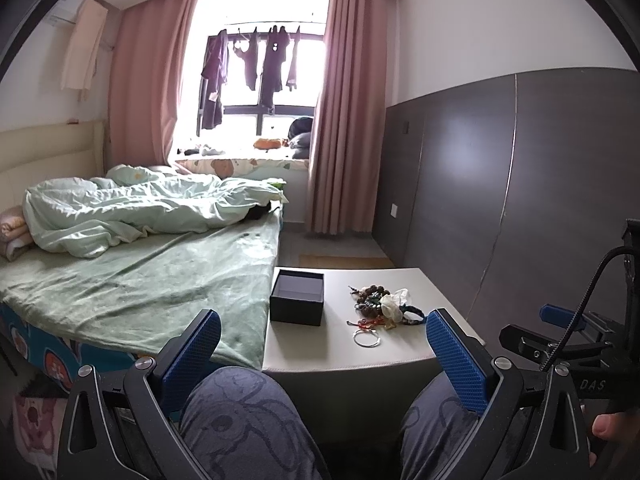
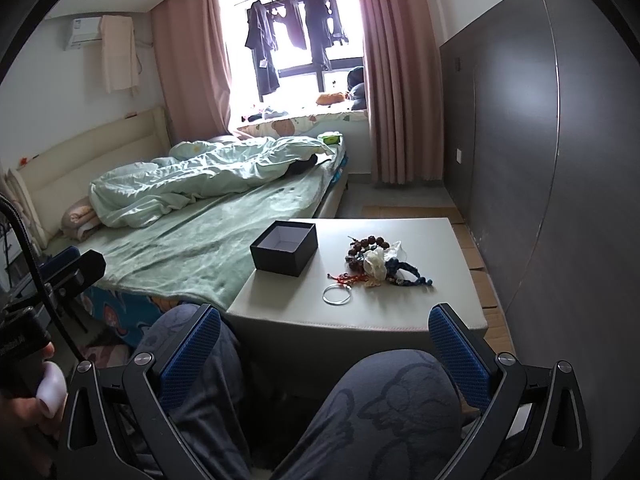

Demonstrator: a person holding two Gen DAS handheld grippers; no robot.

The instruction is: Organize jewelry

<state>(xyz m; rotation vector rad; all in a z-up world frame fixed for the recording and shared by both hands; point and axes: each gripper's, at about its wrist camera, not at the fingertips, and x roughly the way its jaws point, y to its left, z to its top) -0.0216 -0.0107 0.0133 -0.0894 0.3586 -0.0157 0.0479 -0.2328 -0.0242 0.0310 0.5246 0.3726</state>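
A pile of jewelry point(image 1: 380, 304) point(image 2: 378, 258) lies on a white table point(image 1: 312, 344) point(image 2: 400, 304): brown bead bracelets, a white piece, a blue braided cord point(image 2: 408, 272), a red cord point(image 2: 352, 278). A silver bangle point(image 1: 367, 337) point(image 2: 337, 294) lies nearest me. An open, empty black box point(image 1: 297, 298) point(image 2: 285, 247) stands left of the pile. My left gripper point(image 1: 324, 360) and right gripper point(image 2: 326, 352) are both open and empty, held above my knees, short of the table's near edge.
A bed point(image 1: 140, 272) point(image 2: 192, 236) with a green sheet and rumpled duvet abuts the table's left side. A grey panelled wall point(image 1: 520, 184) point(image 2: 560, 140) runs along the right. Pink curtains and a window stand at the far end.
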